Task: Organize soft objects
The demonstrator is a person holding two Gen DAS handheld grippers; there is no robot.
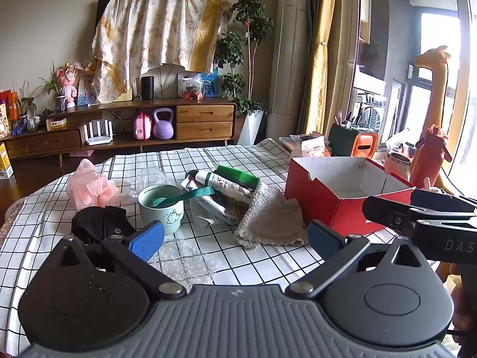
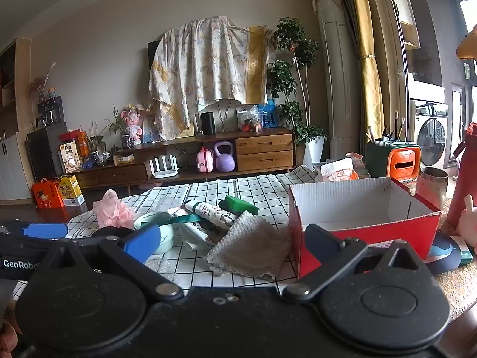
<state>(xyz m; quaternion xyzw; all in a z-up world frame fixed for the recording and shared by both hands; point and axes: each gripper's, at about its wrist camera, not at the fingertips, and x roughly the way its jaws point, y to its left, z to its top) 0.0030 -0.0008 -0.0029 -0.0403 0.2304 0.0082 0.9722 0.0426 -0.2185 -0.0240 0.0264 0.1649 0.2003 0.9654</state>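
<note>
Soft things lie on the checked tablecloth [image 1: 226, 256]: a grey knitted cloth [image 1: 269, 220] [image 2: 253, 246], a pink mesh puff [image 1: 89, 186] [image 2: 111, 208], a black cloth [image 1: 98, 223], a printed cloth bundle [image 1: 222, 192] [image 2: 208, 214] with a green sponge [image 1: 238, 176] [image 2: 238, 204] on it. An open red box [image 1: 342, 194] [image 2: 363, 220] stands at the right, empty. My left gripper [image 1: 235, 240] is open and empty, above the tablecloth just before the pile. My right gripper [image 2: 231, 243] is open and empty, beside it, facing the knitted cloth.
A pale green cup [image 1: 161, 208] with a green ribbon [image 1: 184, 197] in it stands left of the bundle. Bubble wrap [image 1: 184, 262] lies in front. A red bottle [image 1: 429, 161], a metal cup [image 2: 432, 186] and an orange-green box [image 2: 393, 159] stand behind the red box.
</note>
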